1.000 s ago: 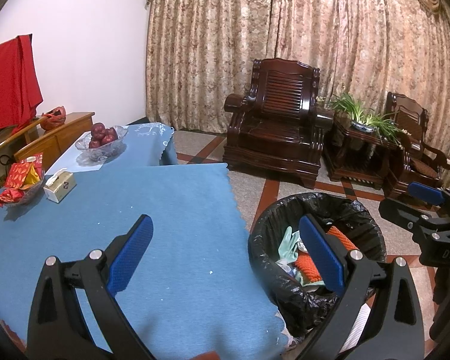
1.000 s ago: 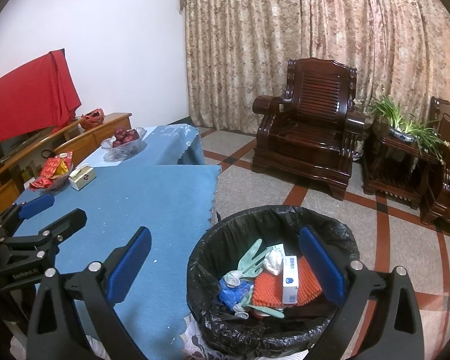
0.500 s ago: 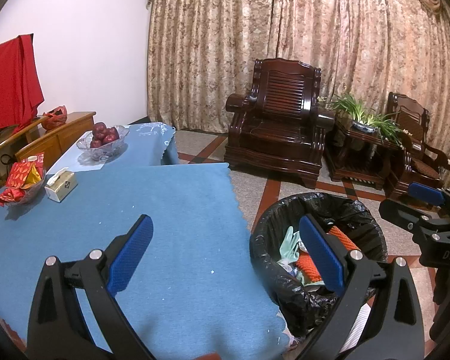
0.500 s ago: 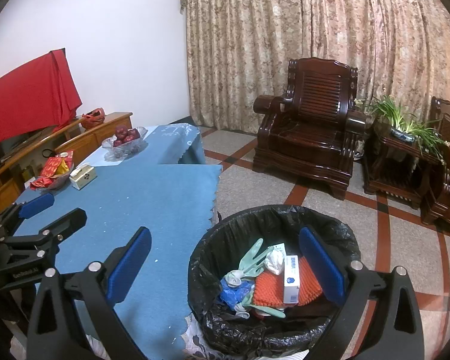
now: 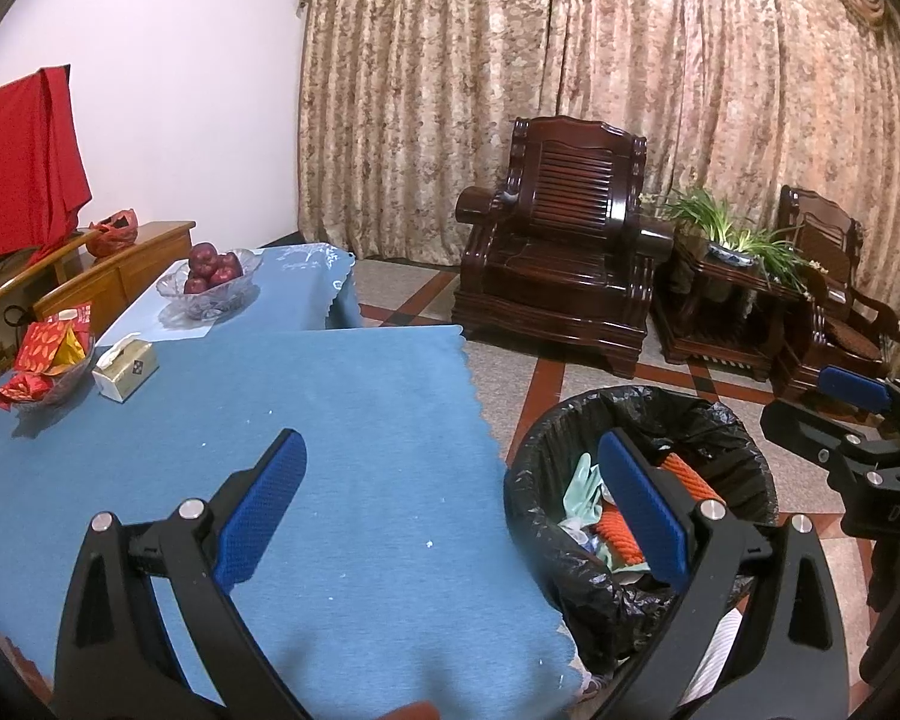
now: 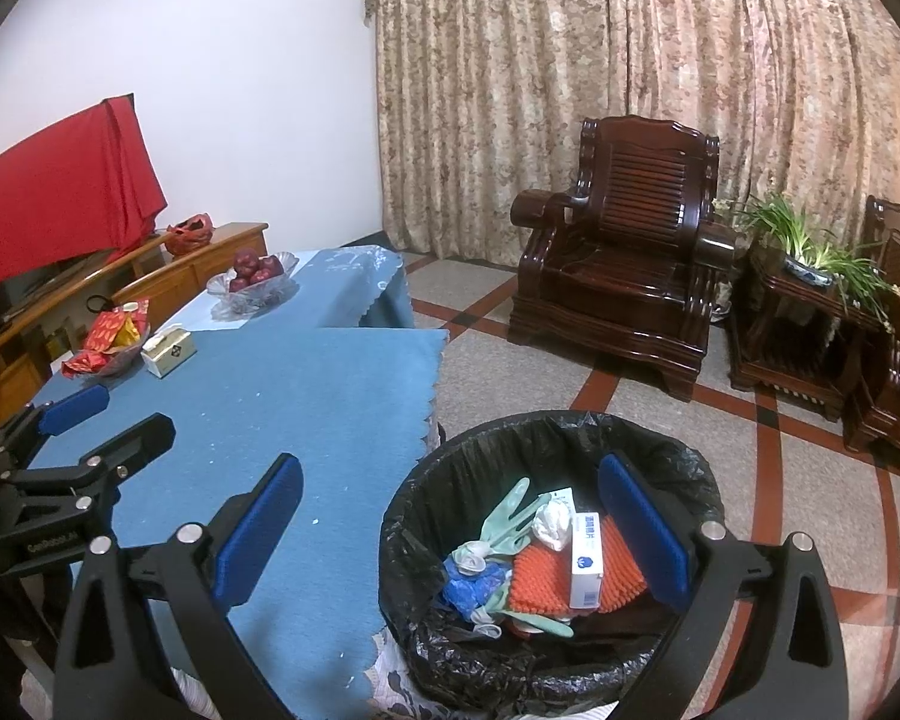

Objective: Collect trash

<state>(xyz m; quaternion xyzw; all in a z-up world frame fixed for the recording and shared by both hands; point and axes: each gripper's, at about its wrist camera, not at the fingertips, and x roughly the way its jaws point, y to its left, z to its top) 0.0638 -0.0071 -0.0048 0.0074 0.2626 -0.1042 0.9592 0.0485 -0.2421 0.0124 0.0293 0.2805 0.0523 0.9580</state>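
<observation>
Both grippers, left (image 5: 450,501) and right (image 6: 447,525), are held wide apart, empty, beside the filled trash bin (image 6: 450,480).

A home's sitting room: heavy patterned curtains (image 6: 660,90) cover the far wall, carved dark-wood armchairs (image 6: 624,264) stand on a tiled floor (image 6: 768,438), with a potted plant (image 6: 810,246) on a side stand. On the blue-clothed surface (image 5: 330,432) sit a fruit bowl (image 5: 210,282) and snack packets (image 5: 48,354).
</observation>
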